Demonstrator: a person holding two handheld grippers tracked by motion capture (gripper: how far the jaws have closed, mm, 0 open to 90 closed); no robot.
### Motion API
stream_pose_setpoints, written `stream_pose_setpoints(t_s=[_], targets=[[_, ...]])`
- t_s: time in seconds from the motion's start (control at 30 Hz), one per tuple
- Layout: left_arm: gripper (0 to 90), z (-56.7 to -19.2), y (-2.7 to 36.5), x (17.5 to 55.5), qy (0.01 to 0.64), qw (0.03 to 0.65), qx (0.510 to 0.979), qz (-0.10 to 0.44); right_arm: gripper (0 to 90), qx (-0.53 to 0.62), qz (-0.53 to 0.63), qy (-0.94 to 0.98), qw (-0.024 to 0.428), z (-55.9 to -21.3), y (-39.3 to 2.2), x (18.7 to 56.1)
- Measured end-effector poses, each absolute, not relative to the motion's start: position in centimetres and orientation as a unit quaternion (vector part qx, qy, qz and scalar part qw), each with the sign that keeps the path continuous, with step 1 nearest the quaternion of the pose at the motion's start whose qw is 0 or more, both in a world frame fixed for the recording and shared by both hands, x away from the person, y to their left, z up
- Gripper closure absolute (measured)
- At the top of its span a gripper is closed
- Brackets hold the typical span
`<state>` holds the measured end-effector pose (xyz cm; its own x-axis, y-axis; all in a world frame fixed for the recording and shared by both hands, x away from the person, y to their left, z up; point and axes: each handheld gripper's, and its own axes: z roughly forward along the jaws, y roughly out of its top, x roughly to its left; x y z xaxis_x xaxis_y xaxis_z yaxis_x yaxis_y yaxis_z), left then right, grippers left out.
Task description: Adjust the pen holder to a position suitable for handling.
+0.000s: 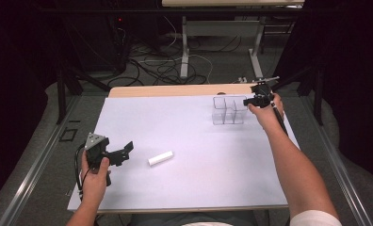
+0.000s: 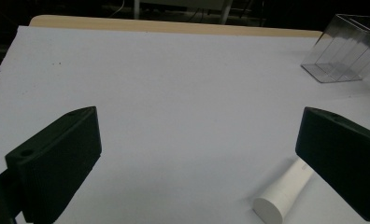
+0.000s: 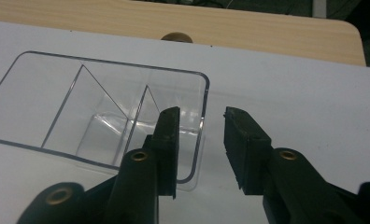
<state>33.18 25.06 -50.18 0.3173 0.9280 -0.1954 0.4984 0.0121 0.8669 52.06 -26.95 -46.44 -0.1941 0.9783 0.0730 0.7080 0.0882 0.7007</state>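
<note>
2 things lie on the white worktop (image 1: 184, 136): a clear plastic organiser (image 1: 229, 110) with 4 open compartments near the far right corner, and a short white cylinder (image 1: 160, 158) lying on its side nearer the front edge, left of centre.

At the organiser, the right gripper (image 1: 254, 100) straddles the right-hand wall: in the right gripper view 1 jaw stands inside the end compartment and the other outside it, with the rounded rim (image 3: 205, 100) in the gap. The jaws are narrowed but not pinching; daylight shows between the outer pad and the wall.

By the front left corner, the left gripper (image 2: 197, 154) rests low with its jaws spread wide and nothing between them; the cylinder lies just beside its right-hand jaw.

As a guess, the organiser is light, stiff and slick, with thin brittle walls. A pinch on 1 wall close to a corner or divider should hold best, since the plastic flexes least there. Too hard a squeeze could crack it, and too soft a grip could let it swing or slip free.
</note>
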Motion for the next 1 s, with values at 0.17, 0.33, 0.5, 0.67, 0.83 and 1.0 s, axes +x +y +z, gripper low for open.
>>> stream_pose_setpoints(t_s=[0.17, 0.33, 0.5, 0.67, 0.83, 1.0], targets=[[0.7, -50.2, 25.1, 33.2, 0.537, 0.466, 0.664, 0.23, 70.6, 0.614, 0.298, 0.703, 0.202, -47.3, -27.1, 52.6], [0.7, -50.2, 25.2, 33.1, 0.539, 0.468, 0.661, 0.23, 74.6, 0.628, 0.292, 0.696, 0.191, -47.7, -27.0, 52.8], [0.7, -50.2, 25.2, 33.1, 0.54, 0.468, 0.661, 0.229, 74.9, 0.633, 0.292, 0.692, 0.189, -48.0, -26.9, 53.1], [0.7, -50.3, 25.3, 33.2, 0.54, 0.467, 0.662, 0.226, 78.0, 0.635, 0.282, 0.694, 0.188, -48.4, -26.5, 53.3], [0.7, -50.3, 25.3, 33.1, 0.54, 0.468, 0.662, 0.224, 83.5, 0.637, 0.278, 0.695, 0.185, -48.7, -26.3, 53.4], [0.7, -50.3, 25.3, 33.1, 0.541, 0.469, 0.662, 0.224, 85.3, 0.653, 0.276, 0.681, 0.184, -48.7, -26.1, 53.4]])
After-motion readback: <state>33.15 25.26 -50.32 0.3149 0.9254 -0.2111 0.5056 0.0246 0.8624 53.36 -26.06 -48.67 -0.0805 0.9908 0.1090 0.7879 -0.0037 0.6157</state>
